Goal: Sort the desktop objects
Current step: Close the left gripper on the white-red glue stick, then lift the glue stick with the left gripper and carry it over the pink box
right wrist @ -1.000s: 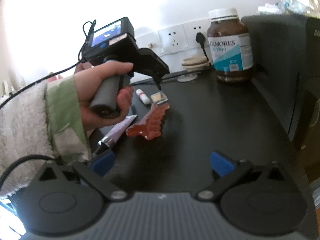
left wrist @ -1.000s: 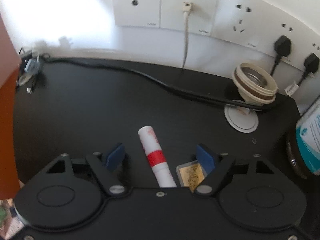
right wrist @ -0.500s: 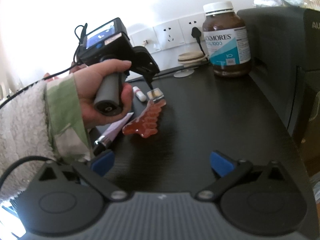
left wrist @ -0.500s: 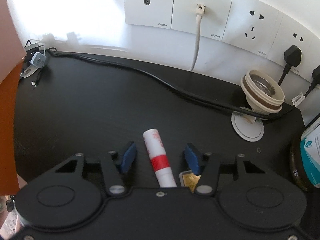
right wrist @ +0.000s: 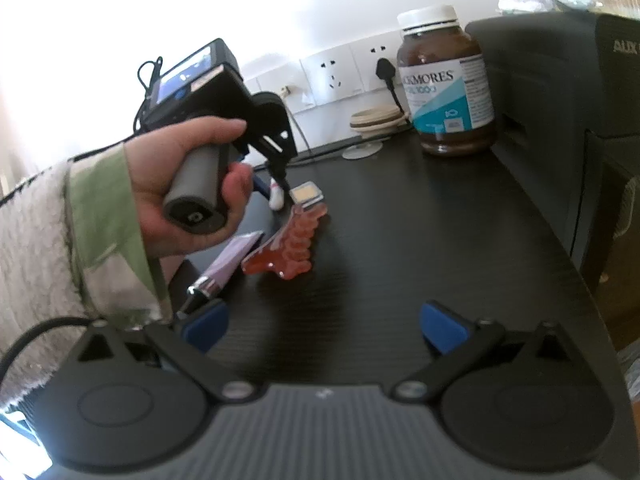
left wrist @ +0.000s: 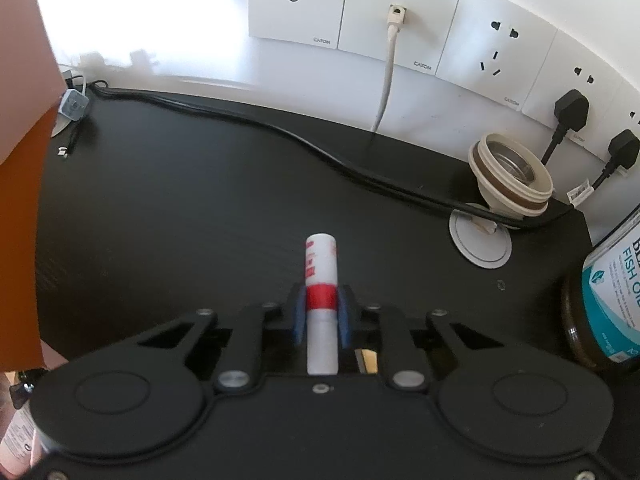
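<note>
My left gripper (left wrist: 321, 312) is shut on a white lip-balm stick with a red band (left wrist: 320, 276); both blue pads press its sides on the black desk (left wrist: 180, 208). In the right wrist view a hand holds that left gripper (right wrist: 280, 178) over the stick (right wrist: 276, 198). Beside it lie a small gold square box (right wrist: 306, 193), a brown hair claw clip (right wrist: 290, 246) and a lilac tube (right wrist: 230, 262). My right gripper (right wrist: 324, 328) hangs open above the desk's near part, with nothing between its fingers.
A brown fish-oil bottle (right wrist: 448, 80) stands at the back right beside a black appliance (right wrist: 568, 120). A cream lid (left wrist: 510, 174), a white disc (left wrist: 480, 242) and a black cable (left wrist: 280, 134) lie along the wall sockets (left wrist: 400, 24). An orange-brown panel (left wrist: 20, 160) stands at the left.
The left gripper's jaws have closed from wide apart onto the lip-balm stick, which now points straight ahead. The right gripper has stayed open and still.
</note>
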Demonstrator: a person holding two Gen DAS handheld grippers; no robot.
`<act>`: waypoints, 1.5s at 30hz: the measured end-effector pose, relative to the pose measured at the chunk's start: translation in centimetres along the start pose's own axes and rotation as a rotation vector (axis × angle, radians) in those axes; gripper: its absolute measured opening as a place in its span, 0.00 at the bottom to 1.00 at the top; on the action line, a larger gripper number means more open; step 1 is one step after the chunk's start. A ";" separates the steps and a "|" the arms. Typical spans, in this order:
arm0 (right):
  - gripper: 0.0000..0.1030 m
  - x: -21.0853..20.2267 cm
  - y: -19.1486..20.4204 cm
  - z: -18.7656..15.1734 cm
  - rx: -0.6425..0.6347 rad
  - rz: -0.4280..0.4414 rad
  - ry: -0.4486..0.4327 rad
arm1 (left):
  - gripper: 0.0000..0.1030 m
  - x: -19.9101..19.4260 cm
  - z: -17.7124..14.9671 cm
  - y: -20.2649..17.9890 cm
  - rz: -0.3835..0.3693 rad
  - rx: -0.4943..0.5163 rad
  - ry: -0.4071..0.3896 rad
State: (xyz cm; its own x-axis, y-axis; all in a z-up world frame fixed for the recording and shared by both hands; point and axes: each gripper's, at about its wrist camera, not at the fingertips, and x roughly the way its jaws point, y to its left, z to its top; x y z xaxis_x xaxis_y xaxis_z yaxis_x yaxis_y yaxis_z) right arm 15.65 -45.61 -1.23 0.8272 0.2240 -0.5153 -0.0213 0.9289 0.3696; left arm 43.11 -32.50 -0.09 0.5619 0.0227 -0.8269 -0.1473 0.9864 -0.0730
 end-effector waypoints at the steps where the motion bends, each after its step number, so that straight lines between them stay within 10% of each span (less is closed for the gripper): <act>1: 0.99 0.0 0.0 0.0 0.001 0.001 -0.001 | 0.17 0.0 0.0 0.0 0.000 0.004 -0.001; 28: 0.99 0.1 0.4 -0.1 -0.003 -0.037 0.000 | 0.17 -12.2 -2.3 2.4 -0.198 0.124 -0.116; 45: 0.99 0.2 0.6 -0.1 -0.006 -0.059 -0.007 | 0.17 -20.0 -4.4 10.9 -0.346 0.206 -0.192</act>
State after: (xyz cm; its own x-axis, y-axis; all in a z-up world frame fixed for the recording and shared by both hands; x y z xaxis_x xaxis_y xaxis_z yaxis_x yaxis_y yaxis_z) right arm 15.70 -44.95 -1.19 0.8309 0.1671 -0.5307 0.0242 0.9421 0.3345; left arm 26.69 -22.92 13.15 0.6937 -0.3034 -0.6533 0.2301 0.9528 -0.1981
